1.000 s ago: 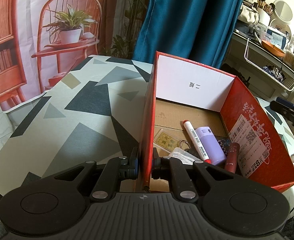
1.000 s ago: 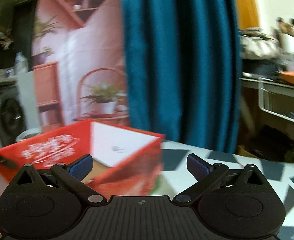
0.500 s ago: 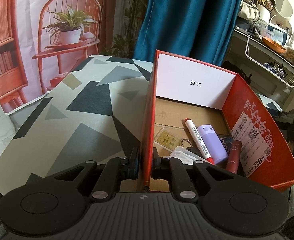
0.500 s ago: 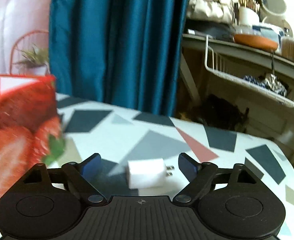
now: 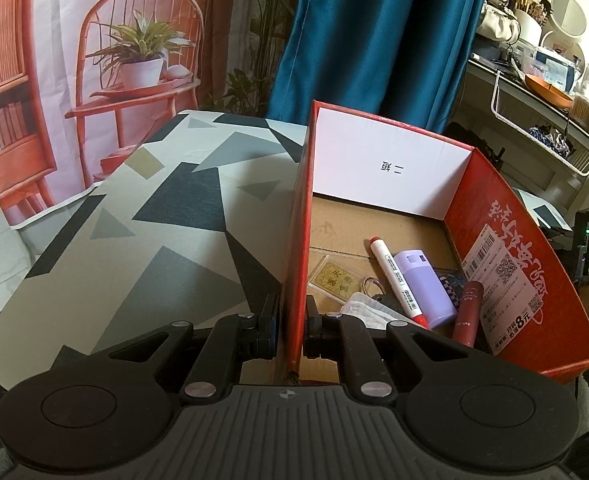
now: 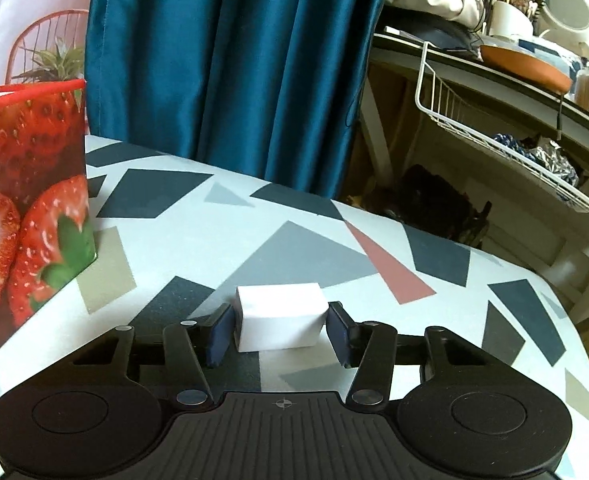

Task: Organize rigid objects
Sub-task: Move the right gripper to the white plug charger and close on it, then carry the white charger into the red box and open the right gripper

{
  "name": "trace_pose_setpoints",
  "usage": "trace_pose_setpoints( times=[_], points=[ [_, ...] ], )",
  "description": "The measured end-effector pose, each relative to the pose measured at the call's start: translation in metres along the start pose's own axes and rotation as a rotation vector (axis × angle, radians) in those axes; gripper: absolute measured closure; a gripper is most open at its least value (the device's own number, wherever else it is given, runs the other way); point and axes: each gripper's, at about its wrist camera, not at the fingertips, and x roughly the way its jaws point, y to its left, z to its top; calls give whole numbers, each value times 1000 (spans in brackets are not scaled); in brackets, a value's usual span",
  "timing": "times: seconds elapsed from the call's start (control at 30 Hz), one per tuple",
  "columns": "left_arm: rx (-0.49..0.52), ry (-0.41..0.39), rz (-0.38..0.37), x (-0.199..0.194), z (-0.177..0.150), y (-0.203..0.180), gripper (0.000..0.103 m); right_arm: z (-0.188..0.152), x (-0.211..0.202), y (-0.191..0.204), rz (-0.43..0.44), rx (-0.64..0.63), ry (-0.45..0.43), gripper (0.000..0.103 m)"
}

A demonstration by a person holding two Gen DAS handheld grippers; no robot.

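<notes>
Left gripper (image 5: 289,334) pinches near wall of red box (image 5: 506,264), likely steadying it for drop-ins. Right gripper (image 6: 280,330) closed on white charger block (image 6: 279,317), low over table (image 6: 198,236), right of box. Marker (image 5: 394,276), purple case (image 5: 424,284) already inside.

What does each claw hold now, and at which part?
Left claw grips the red box by its left wall. Right claw closes on the white charger at its two sides.
</notes>
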Motion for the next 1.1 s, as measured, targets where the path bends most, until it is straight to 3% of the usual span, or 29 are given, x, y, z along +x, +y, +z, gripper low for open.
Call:
trace_pose_setpoints(
  times=[0.3,0.83,1.1],
  points=[
    [3,-6,-5,-1,-1,1,91,-6,-40,-1,41,39,-70,57],
    [9,-8,-4,-2,0,0,91,8,-181,36,359,57,-325,57],
    [11,-9,-5,-2,0,-2,91,11,-199,61,470,39,-329,57]
  ],
)
